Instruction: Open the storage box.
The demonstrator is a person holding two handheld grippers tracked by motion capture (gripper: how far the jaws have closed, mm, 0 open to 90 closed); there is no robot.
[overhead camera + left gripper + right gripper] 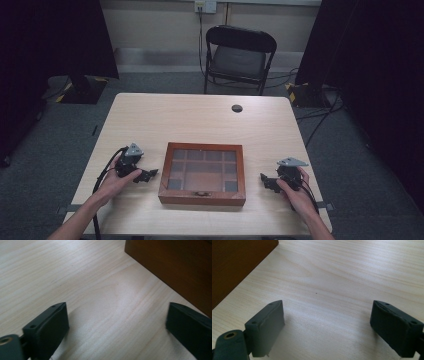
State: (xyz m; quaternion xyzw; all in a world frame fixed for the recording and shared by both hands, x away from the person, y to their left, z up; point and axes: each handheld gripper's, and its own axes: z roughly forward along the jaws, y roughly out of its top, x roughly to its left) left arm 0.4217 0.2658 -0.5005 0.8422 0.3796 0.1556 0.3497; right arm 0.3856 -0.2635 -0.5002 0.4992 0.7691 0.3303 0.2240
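Observation:
A brown wooden box with a glass lid and a small front clasp sits shut near the table's front edge; dark compartments show through the glass. My left gripper rests on the table just left of the box, open, nothing between its jaws. In the left gripper view the left gripper points at bare wood with the box's side at upper right. My right gripper stands open a little to the right of the box. In the right gripper view the right gripper is empty, the box's side at upper left.
The light wooden table has a dark round cable hole at its far middle. A black folding chair stands beyond the far edge. Cables trail on the grey carpet at right, and dark curtains hang on both sides.

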